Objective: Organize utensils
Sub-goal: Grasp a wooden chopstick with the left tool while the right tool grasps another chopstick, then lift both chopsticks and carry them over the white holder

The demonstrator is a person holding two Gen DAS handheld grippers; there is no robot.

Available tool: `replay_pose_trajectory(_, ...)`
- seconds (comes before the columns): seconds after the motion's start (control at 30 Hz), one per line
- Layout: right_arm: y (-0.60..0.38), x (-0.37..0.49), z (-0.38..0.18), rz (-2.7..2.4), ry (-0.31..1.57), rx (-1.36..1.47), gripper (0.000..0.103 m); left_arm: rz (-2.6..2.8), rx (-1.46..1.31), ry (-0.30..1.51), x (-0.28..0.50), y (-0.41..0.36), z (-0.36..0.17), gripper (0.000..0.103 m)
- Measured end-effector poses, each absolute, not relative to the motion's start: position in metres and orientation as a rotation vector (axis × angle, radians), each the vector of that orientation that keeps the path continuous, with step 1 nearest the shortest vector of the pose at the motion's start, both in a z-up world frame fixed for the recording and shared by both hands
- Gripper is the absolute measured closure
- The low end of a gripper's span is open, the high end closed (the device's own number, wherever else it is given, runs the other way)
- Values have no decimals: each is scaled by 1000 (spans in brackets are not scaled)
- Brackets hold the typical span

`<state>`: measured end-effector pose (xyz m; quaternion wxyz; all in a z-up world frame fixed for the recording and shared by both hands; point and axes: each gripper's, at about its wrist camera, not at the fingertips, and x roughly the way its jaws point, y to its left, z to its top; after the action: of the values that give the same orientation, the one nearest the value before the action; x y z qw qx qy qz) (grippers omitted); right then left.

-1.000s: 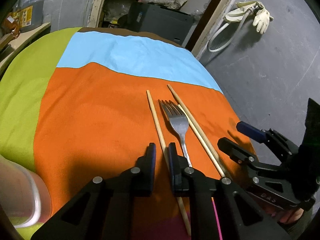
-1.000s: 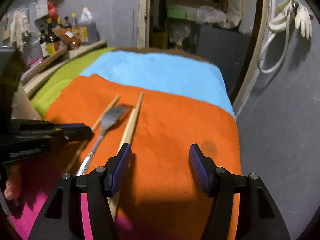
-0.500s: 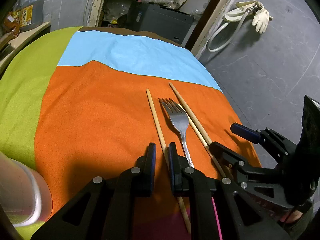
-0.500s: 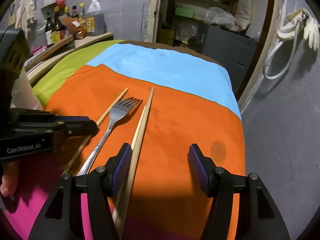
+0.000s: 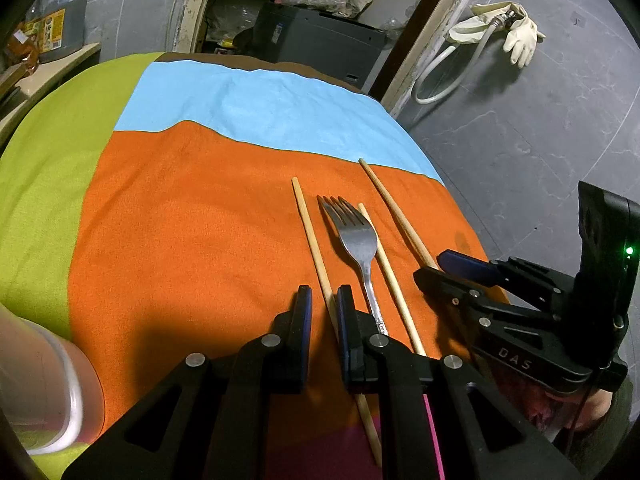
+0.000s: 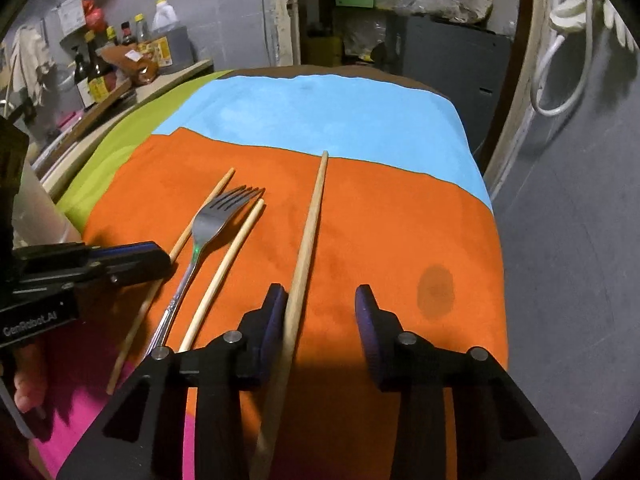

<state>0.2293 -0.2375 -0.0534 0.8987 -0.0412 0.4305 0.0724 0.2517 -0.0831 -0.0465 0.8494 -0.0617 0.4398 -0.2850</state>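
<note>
A table draped in matte woven cloth carries the utensils: an orange panel point(image 5: 180, 240) in the middle, a sky-blue one toward the far edge, lime green along the left edge, magenta at the near edge. On the orange lie a polished steel fork point(image 5: 358, 240) with four tines and a patterned handle, and three slim, round, pale wooden chopsticks. The left chopstick point(image 5: 310, 236) lies just left of the fork, the middle chopstick point(image 5: 386, 272) close along its right side, the right chopstick point(image 6: 310, 228) farther toward the right edge.

The left gripper point(image 5: 322, 308), black with blue pads, has its jaws drawn close with only a narrow gap, the left chopstick running through that gap; whether the pads press it cannot be told. The right gripper point(image 6: 322, 308) has just been closing; its jaws still stand apart, the right chopstick lying against the left pad and clear of the right one.

Only the left wrist view shows a translucent plastic cup point(image 5: 44, 380) at the near left edge and the pale rubber glove hanging on the grey wall. Only the right wrist view shows a dark round stain point(image 6: 435, 294) on the orange cloth and the bottles on a side shelf
</note>
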Motion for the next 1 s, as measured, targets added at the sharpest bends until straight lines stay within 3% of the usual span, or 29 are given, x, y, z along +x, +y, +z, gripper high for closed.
replay_pose_trajectory(0.33,-236,252,-53,187,941,-36,74,-644,-128,940,264,-83,-47,93)
replay_pose_trajectory(0.43,-236,252,-53,175,941,-25,93,-646,-143,949,268,-83,-48,93)
replay_pose_trajectory(0.57,-241,253,-53,170,942,47,98,-637,-146,951,266,-82,-47,99)
replay_pose_trajectory(0.77,-251,243,-52,200,907,159,98,-629,-150,938,255,-83,-43,100)
replay_pose_trajectory(1.0,-260,219,-39,213,762,243,98,-631,-128,790,229,-85,-24,101)
